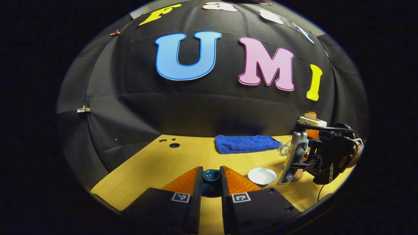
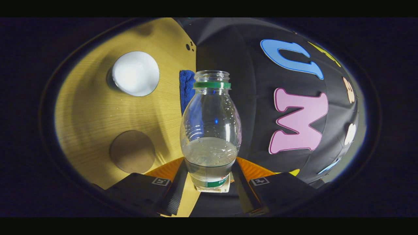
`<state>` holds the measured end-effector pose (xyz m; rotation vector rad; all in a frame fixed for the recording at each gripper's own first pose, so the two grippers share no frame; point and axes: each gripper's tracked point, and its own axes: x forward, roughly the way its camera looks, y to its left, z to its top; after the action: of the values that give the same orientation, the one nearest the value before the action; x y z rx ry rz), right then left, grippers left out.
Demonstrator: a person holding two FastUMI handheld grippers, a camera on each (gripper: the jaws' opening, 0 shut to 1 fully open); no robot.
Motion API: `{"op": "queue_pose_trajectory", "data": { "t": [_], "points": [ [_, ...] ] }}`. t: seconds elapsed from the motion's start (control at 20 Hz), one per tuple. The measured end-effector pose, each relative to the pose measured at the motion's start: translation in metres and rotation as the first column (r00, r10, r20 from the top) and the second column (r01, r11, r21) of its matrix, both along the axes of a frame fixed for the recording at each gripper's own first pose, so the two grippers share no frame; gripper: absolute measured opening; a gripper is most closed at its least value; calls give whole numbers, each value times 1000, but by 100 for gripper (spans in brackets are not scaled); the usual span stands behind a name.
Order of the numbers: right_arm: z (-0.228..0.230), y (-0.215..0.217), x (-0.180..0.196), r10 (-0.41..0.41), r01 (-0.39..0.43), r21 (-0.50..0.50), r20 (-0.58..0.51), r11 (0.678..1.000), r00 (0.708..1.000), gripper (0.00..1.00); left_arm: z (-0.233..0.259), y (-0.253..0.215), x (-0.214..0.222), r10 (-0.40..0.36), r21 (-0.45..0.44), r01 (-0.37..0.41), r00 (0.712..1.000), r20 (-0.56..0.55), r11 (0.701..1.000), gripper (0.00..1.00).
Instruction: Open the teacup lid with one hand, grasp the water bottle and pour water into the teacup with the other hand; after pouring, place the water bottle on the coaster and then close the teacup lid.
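My right gripper (image 2: 209, 178) clamps the uncapped water bottle (image 2: 210, 130), water pooled in its lower part. The white teacup (image 2: 135, 73) stands open on the wooden table (image 2: 88, 107), with the round coaster (image 2: 132, 151) near it. My left gripper (image 1: 210, 182) squeezes the dark teal lid (image 1: 211, 176) between its fingers, left of the teacup.

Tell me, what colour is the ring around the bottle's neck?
Green. The ring sits just under the open mouth of the water bottle, clearest in the right gripper view.
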<state>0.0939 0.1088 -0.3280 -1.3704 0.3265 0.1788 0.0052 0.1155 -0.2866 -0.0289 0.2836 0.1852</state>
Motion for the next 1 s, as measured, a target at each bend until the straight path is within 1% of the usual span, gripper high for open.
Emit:
{"op": "queue_pose_trajectory", "data": {
  "t": [0.25, 0.3, 0.35, 0.4, 0.55, 0.6, 0.65, 0.8, 0.85, 0.9, 0.95, 1.0],
  "points": [
    [6, 5, 8, 51, -49, -74, 23, 996, 998, 73, 1, 1, -2, 2, 6, -2, 1000, -1, 1000, 31],
    [6, 4, 9, 59, -57, -88, 26, 994, 998, 70, 0, 1, -3, 2, 5, -2, 1000, -1, 1000, 31],
    [6, 5, 10, 66, -63, -100, 28, 993, 997, 70, 0, 1, -3, 2, 3, -2, 1000, -1, 1000, 31],
    [6, 5, 11, 72, -69, -107, 30, 992, 997, 73, 0, 1, -4, 2, 1, -2, 1000, -1, 1000, 31],
    [5, 5, 13, 93, -88, -139, 26, 986, 995, 74, 0, 1, -5, 5, 0, -5, 1000, -1, 1000, 31],
    [4, 6, 13, 98, -94, -148, 24, 985, 995, 70, -2, 1, -6, 6, 1, -6, 1000, -2, 1000, 31],
    [4, 6, 15, 103, -98, -156, 24, 983, 994, 73, -2, 2, -6, 7, 1, -7, 1000, -1, 1000, 31],
    [7, 7, 17, 122, -113, -183, 36, 977, 992, 73, -5, 2, -9, 7, -11, -7, 1000, 1, 1000, 31],
    [8, 7, 17, 127, -118, -188, 41, 975, 991, 70, -6, 3, -9, 9, -14, -9, 1000, -2, 1000, 31],
    [8, 7, 17, 131, -121, -191, 43, 974, 990, 73, -7, 3, -9, 11, -16, -11, 1000, -2, 1000, 31],
    [9, 8, 19, 134, -122, -195, 46, 973, 990, 73, -6, 3, -10, 14, -16, -14, 1000, 0, 1000, 31],
    [10, 9, 19, 137, -124, -200, 49, 972, 989, 70, -6, 3, -9, 13, -17, -13, 1000, 2, 1000, 31]
  ]
}}
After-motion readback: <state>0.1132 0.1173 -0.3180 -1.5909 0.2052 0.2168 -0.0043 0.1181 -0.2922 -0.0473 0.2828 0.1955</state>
